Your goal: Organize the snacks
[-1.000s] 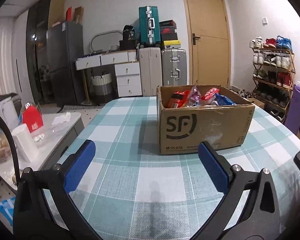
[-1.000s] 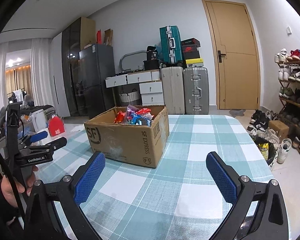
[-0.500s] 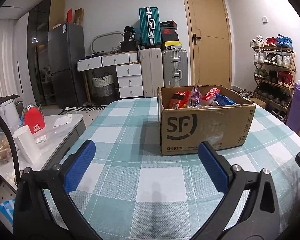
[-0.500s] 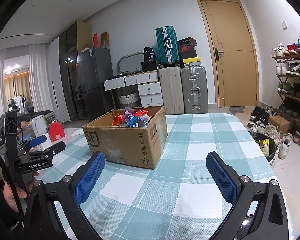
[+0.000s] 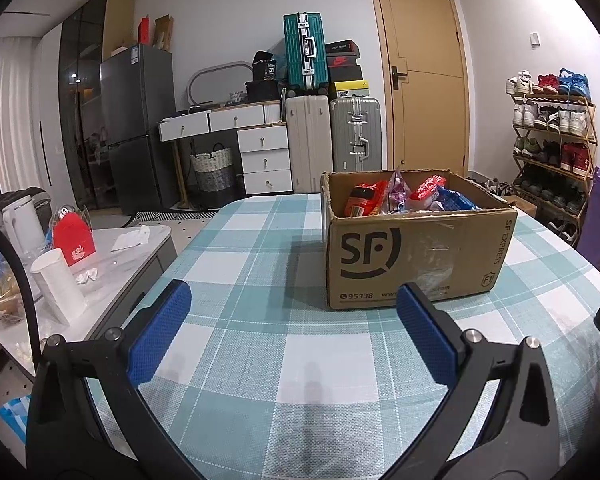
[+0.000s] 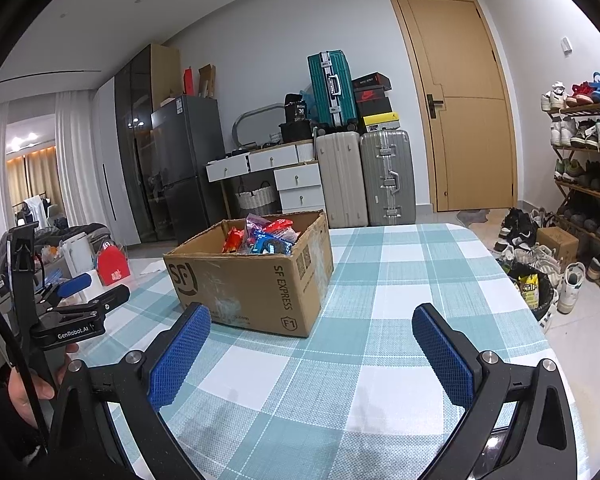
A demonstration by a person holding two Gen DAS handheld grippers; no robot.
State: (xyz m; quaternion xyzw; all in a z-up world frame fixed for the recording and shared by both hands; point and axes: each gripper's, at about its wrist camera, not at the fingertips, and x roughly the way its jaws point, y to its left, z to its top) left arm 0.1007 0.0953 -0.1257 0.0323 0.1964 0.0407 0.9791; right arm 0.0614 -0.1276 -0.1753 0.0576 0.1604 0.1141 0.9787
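Note:
A brown SF Express cardboard box (image 5: 412, 256) stands on the checked tablecloth (image 5: 260, 360), holding red, pink and blue snack packets (image 5: 400, 198). My left gripper (image 5: 296, 332) is open and empty, low over the table, a short way in front of the box's left part. In the right wrist view the box (image 6: 256, 276) sits ahead to the left with snack packets (image 6: 268, 236) inside. My right gripper (image 6: 312, 356) is open and empty, in front of and right of the box. The left gripper (image 6: 72, 304) shows at the far left, held by a hand.
A low white side table (image 5: 100, 264) with a red carton, cup and kettle stands left of the table. Suitcases (image 5: 332, 148), drawers and a fridge line the back wall. A shoe rack (image 5: 552, 148) stands at the right. A bin and shoes (image 6: 536, 284) lie off the table's right edge.
Both grippers have tilted or drawn back slightly, so the box sits a little lower in each view. Both stay open and empty. The box has not moved.

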